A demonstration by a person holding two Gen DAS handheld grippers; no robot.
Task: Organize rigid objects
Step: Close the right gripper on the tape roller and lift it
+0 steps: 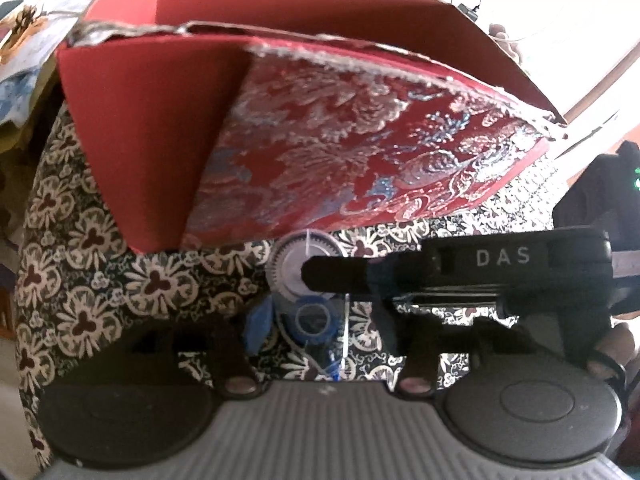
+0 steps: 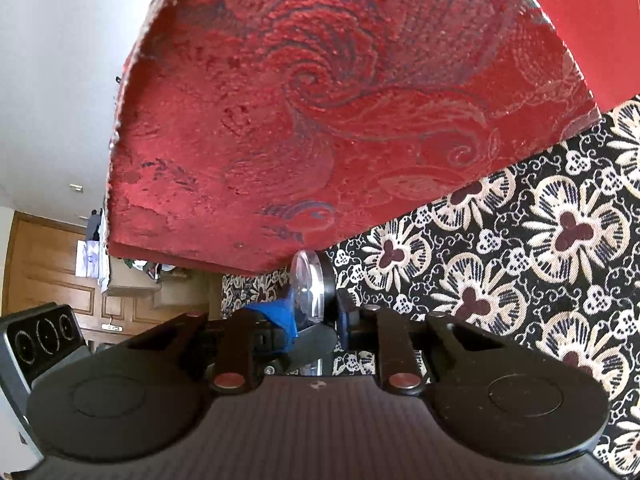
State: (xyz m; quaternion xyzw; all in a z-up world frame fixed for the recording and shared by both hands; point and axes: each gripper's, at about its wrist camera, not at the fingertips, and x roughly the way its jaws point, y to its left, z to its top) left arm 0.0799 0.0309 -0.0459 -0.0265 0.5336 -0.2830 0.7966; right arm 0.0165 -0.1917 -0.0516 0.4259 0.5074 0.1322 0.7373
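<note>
One clear correction-tape dispenser [image 1: 308,292], blue reel, seemingly in right tongs [image 2: 316,320].

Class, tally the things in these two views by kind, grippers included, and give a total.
Red patterned box: 1
Clear tape dispenser: 1
Floral cloth: 1
Grippers: 2 (left gripper, right gripper)
Total: 5
</note>
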